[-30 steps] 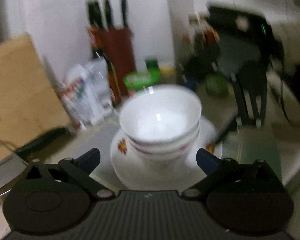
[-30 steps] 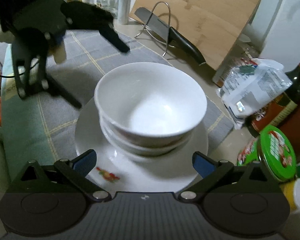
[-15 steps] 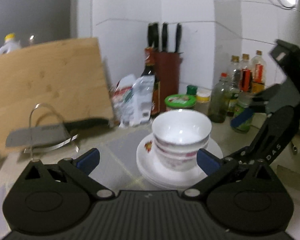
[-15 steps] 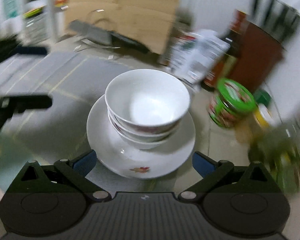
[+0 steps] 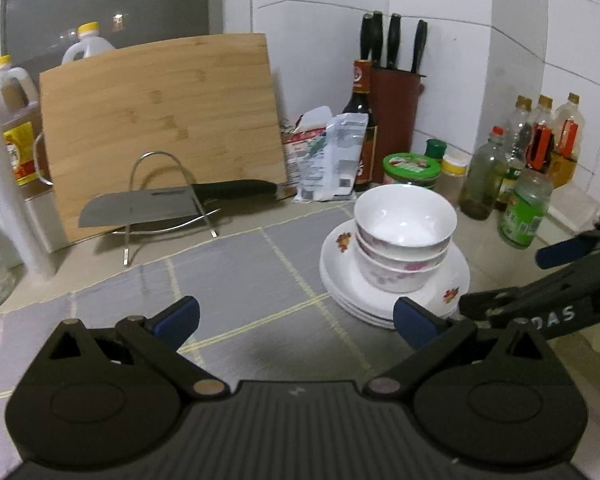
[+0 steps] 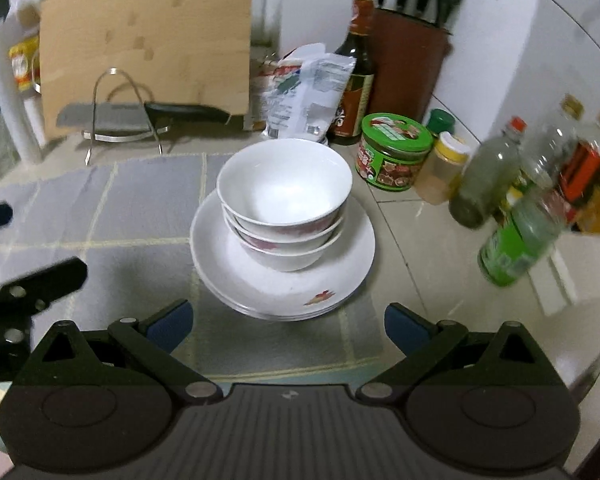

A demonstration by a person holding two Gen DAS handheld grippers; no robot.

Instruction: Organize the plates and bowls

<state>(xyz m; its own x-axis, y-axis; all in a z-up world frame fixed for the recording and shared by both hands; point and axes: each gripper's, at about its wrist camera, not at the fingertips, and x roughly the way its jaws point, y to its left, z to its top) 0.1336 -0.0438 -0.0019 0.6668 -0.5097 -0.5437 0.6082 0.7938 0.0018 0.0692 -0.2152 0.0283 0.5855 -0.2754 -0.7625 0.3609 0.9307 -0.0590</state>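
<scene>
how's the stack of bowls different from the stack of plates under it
The bowls are deep and narrow; the plates are shallow and much wider. The bowls nest on top, while the plates sit on the grey checked mat. The bowls carry reddish floral bands on their outer walls; the plates show small flower motifs on the rim. Both are white, and each stack looks about three high.

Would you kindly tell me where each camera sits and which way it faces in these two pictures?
Left wrist: sits on the left gripper, low over the grey mat, facing the cutting board and knife; own open blue-tipped fingers show, and the right gripper at the right edge.
Right wrist: sits on the right gripper, looking down at the bowls on the plates; own open fingers show, and the left gripper at the left edge.
Shared: bowls, plates, board, knife, green tin.
</scene>
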